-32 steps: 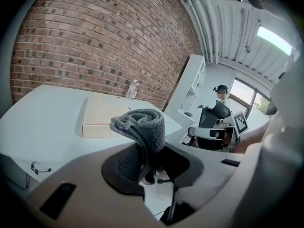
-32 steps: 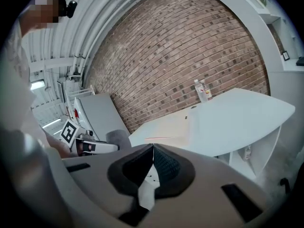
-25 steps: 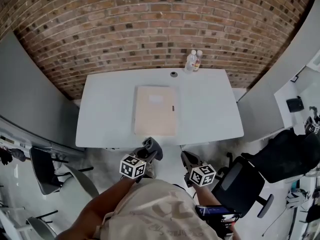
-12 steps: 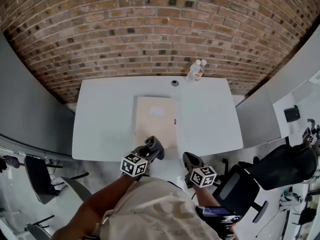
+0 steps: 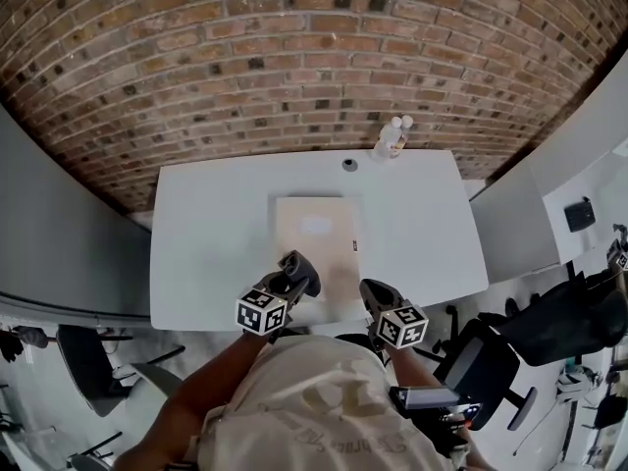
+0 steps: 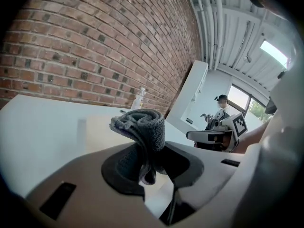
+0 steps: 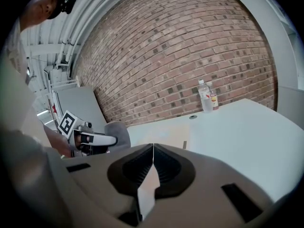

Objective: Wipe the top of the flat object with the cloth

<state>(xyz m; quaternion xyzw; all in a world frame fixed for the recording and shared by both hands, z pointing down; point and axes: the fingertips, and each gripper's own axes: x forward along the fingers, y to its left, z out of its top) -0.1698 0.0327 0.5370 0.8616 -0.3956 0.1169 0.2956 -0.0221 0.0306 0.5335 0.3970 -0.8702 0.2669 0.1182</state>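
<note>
- No word or number can be read anywhere.
- The shirt (image 5: 314,400) has faint print low on its front, too blurred to make out.
- The left cube (image 5: 262,312) and the right cube (image 5: 402,327) show only black-and-white square patterns.
- One bottle (image 7: 214,99) wears a red-and-yellow label whose lettering is too small to read.
- The flat tan pad (image 5: 316,238) bears a pale blank-looking patch.

R gripper (image 7: 153,148) jaws together, empty; flat object (image 7: 159,131) ahead on table (image 7: 237,127), bottles (image 7: 207,96) by brick wall (image 7: 180,46)
</note>
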